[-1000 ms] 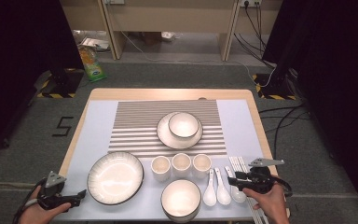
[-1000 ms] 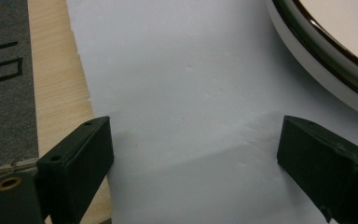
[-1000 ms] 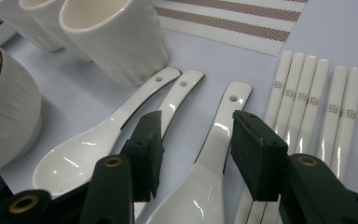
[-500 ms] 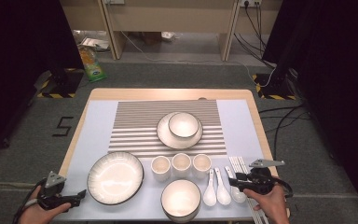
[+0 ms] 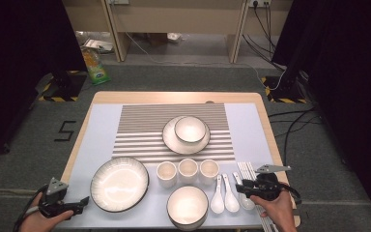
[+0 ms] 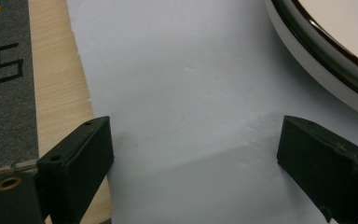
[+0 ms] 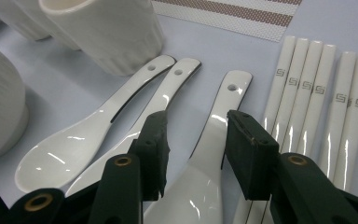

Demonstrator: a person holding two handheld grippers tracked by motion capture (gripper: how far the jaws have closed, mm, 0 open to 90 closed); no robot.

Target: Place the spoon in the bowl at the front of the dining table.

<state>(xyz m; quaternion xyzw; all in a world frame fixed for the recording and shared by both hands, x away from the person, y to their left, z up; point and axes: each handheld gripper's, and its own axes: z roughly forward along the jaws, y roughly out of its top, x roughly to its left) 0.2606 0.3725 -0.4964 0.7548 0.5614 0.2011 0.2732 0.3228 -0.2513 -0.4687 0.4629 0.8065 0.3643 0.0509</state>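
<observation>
Pale blue mat on wooden worktop. Your right tongs straddle handle of rightmost glossy white ceramic spoon, partly open, not yet gripping; long axis runs straight ahead. Left tongs wide open, empty.

A black 5 is marked on the grey floor left of the table; it also shows at the upper left of the left gripper view. Each white chopstick bears a small square grey emblem near its top end, not readable as letters. The green packet's print is too small to read.
</observation>
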